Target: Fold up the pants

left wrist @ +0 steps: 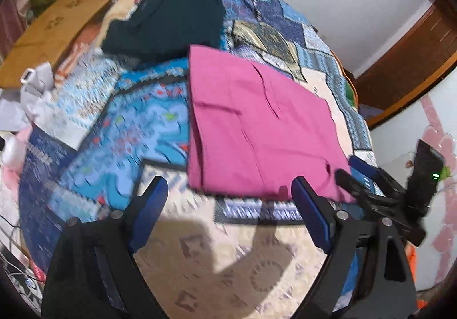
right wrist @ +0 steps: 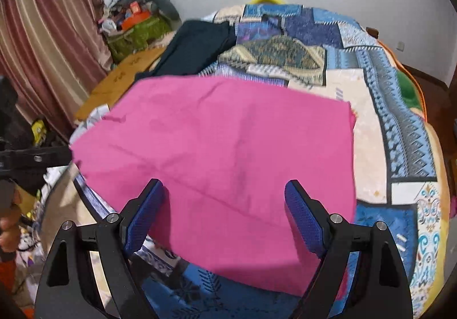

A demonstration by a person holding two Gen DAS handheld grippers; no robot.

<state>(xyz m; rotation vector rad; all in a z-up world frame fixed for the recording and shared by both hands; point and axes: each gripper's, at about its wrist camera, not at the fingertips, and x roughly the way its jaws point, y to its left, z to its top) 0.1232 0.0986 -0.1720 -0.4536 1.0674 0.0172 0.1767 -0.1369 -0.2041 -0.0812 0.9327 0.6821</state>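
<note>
The pink pants [left wrist: 257,124] lie folded into a flat rectangle on the patchwork bedspread [left wrist: 137,130]. In the left wrist view my left gripper [left wrist: 230,187] is open, its blue pads standing just short of the pants' near edge with nothing between them. My right gripper [left wrist: 354,173] shows at the pants' near right corner. In the right wrist view the pink pants [right wrist: 228,147] fill the middle. My right gripper [right wrist: 225,190] hangs open above their near part, its fingers apart from the cloth. My left gripper [right wrist: 34,159] shows at the left edge.
A dark green garment [left wrist: 171,19] lies folded at the far side of the bed, beyond the pants. A brown cardboard sheet [left wrist: 51,33] and a cluttered green box [right wrist: 137,33] sit to the left by the curtain [right wrist: 48,33]. A hand [right wrist: 8,227] shows at lower left.
</note>
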